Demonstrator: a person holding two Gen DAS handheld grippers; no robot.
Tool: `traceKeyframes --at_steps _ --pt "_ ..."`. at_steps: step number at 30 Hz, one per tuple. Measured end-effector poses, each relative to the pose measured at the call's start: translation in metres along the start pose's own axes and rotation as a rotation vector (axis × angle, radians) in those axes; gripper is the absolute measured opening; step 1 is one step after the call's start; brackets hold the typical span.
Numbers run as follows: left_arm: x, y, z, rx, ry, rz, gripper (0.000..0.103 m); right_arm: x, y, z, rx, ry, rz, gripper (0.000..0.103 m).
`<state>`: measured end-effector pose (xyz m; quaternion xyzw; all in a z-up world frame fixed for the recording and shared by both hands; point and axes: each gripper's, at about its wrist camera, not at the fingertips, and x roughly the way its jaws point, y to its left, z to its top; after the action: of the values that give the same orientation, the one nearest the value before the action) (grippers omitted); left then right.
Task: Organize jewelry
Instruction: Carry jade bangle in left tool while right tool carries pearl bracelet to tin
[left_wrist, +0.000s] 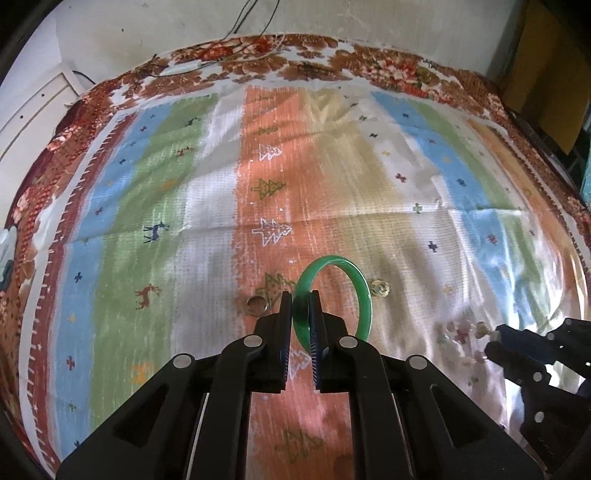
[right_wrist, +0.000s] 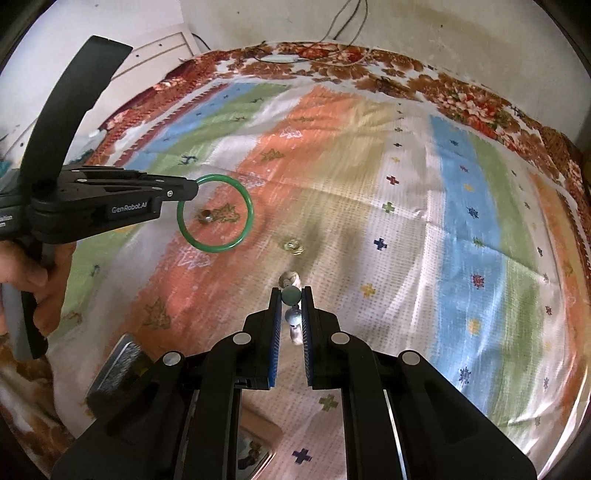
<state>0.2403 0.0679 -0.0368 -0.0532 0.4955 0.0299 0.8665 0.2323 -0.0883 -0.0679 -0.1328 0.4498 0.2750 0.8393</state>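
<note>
My left gripper (left_wrist: 300, 297) is shut on a green bangle (left_wrist: 360, 284) and holds it upright above the striped cloth; the bangle also shows in the right wrist view (right_wrist: 236, 192). My right gripper (right_wrist: 291, 293) is shut on a beaded bracelet (right_wrist: 291, 295) of green and pale beads, lifted off the cloth; it looks blurred in the left wrist view (left_wrist: 465, 332). A small brown ring (left_wrist: 255, 304) lies left of the bangle and shows through it in the right wrist view (right_wrist: 205, 215). A yellow-gold ring (left_wrist: 380, 288) lies to its right, seen also from the right wrist (right_wrist: 293, 245).
A striped cloth (left_wrist: 166, 184) with a floral border covers the surface. A dark box with a grey insert (right_wrist: 118, 373) lies at the lower left of the right wrist view, and a box with a reflective base (right_wrist: 255, 450) under the gripper. Cables (left_wrist: 236, 51) trail at the far edge.
</note>
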Motion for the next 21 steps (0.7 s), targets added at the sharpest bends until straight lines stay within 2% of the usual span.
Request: traceKeyframes --at_steps 13,21 --pt "-0.04 -0.002 -0.027 -0.002 -0.05 -0.038 0.009 -0.042 0.012 -0.014 0.014 -0.111 0.038 0.011" --pt "-0.066 -0.004 -0.044 -0.008 -0.095 -0.074 0.009 -0.061 0.016 -0.022 0.026 -0.146 0.067 0.011"
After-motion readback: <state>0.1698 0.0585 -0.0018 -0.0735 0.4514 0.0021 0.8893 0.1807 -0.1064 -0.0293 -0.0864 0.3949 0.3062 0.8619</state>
